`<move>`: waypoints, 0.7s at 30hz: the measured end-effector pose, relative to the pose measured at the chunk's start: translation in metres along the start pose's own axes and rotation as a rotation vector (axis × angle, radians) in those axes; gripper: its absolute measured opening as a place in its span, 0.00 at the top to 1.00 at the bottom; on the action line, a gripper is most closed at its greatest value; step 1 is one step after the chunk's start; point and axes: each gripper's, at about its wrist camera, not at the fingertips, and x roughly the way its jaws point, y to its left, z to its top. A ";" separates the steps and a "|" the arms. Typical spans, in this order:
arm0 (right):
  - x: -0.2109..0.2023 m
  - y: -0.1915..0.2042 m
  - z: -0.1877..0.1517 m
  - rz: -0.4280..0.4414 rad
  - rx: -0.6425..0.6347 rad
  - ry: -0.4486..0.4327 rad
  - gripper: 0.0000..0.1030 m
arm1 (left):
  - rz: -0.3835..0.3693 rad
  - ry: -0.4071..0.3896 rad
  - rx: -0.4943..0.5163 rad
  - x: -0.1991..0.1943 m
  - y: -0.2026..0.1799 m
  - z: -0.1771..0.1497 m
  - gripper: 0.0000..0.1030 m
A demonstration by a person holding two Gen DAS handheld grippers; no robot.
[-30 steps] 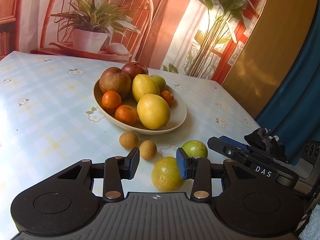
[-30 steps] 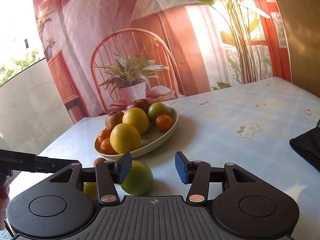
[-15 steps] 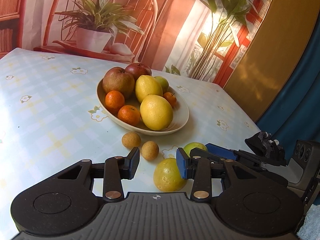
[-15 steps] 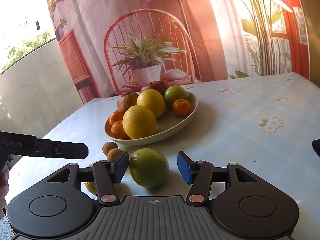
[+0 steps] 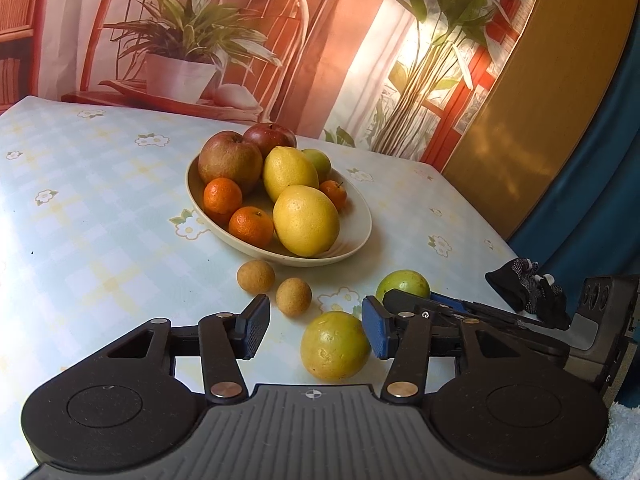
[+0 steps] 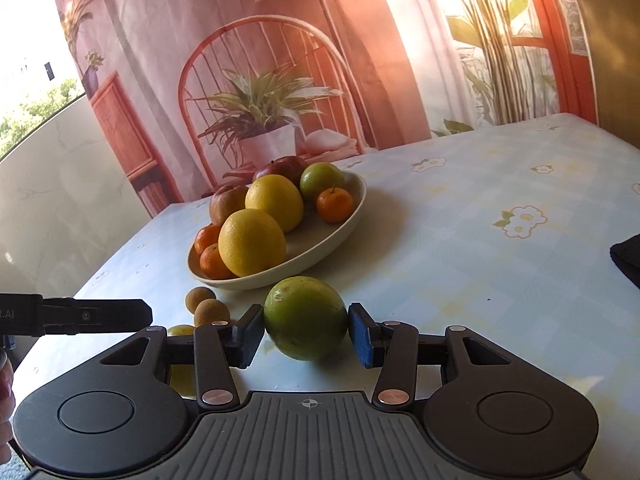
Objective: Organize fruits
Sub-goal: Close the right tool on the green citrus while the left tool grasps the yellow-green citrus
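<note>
A beige bowl [image 5: 360, 236] [image 6: 352, 220] holds apples, yellow citrus, mandarins and a green fruit. Two small brown fruits [image 5: 256, 276] [image 6: 200, 299] lie in front of it. A yellow-green fruit [image 5: 334, 346] rests on the table between the jaws of my left gripper [image 5: 316, 332]. These jaws are opening; the left pad stands clear of the fruit and the right pad is close beside it. My right gripper [image 6: 306, 338] is closing on a green fruit [image 6: 306, 318] [image 5: 402, 284] that sits on the table. Both pads touch its sides.
A black glove [image 5: 524, 288] lies near the table's right edge, and a dark cloth [image 6: 628, 260] sits at the far right. The left gripper's finger [image 6: 92, 316] reaches in from the left. A printed backdrop with chair and plant hangs behind the flowered tablecloth [image 5: 100, 208].
The left jaws have spread wider around the yellow-green fruit. The right gripper has shifted so the green fruit sits centred between its pads, and the pads have closed in on it.
</note>
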 end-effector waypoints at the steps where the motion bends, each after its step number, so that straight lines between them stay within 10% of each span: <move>1: 0.000 -0.002 0.000 -0.008 0.013 -0.004 0.59 | -0.002 0.002 0.005 0.000 -0.001 0.000 0.48; 21: 0.003 -0.005 0.001 -0.030 0.023 -0.001 0.59 | -0.020 0.111 0.096 0.030 -0.016 -0.015 0.48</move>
